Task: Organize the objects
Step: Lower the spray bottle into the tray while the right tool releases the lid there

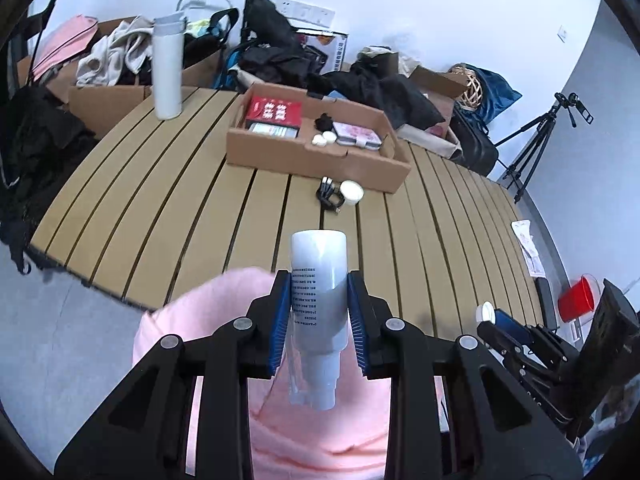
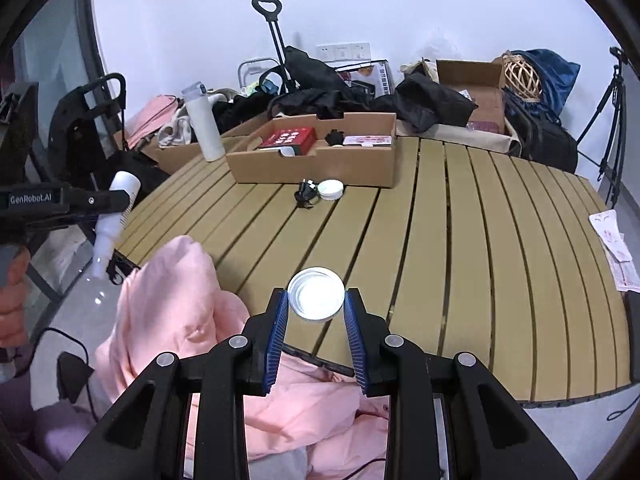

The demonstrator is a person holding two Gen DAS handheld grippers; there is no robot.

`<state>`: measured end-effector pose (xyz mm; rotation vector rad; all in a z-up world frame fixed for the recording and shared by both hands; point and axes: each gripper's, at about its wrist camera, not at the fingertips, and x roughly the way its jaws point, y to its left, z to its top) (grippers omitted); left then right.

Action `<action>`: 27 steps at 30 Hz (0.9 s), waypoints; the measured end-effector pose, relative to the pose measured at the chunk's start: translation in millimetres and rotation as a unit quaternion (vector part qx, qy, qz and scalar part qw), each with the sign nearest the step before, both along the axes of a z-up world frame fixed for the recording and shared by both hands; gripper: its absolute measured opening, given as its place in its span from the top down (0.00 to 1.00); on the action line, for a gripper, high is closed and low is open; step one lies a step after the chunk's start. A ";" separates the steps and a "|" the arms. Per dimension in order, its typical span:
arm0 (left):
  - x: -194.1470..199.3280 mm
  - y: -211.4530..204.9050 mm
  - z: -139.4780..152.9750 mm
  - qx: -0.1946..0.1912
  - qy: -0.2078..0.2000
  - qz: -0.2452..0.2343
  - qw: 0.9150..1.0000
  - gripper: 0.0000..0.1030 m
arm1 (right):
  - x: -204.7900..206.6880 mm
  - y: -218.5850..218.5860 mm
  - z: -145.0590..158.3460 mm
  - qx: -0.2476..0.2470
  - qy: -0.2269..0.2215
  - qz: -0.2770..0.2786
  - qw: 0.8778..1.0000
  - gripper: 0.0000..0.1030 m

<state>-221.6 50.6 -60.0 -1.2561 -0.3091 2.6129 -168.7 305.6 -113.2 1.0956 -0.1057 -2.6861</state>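
Note:
My left gripper (image 1: 319,304) is shut on a white bottle (image 1: 318,300), its uncapped neck pointing back toward the camera, held above the near table edge. The bottle also shows in the right wrist view (image 2: 116,212), at the far left. My right gripper (image 2: 316,304) is shut on a white round cap (image 2: 317,294) held over the slatted table (image 2: 460,260). An open cardboard box (image 1: 316,152) holds a red box (image 1: 276,111), a pink case and small white items.
A black cable (image 1: 330,197) and a white round jar (image 1: 351,193) lie in front of the box. A tall white flask (image 1: 168,68) stands far left. Pink cloth (image 2: 176,300) drapes the near edge. Bags, clothes and boxes crowd the far side. Papers (image 2: 612,248) lie at right.

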 end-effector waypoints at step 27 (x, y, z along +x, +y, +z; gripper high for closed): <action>-386.8 58.7 -116.4 -0.047 -0.188 -0.037 0.980 0.74 | -407.1 -31.7 -58.1 -0.001 -0.140 0.032 0.990 0.69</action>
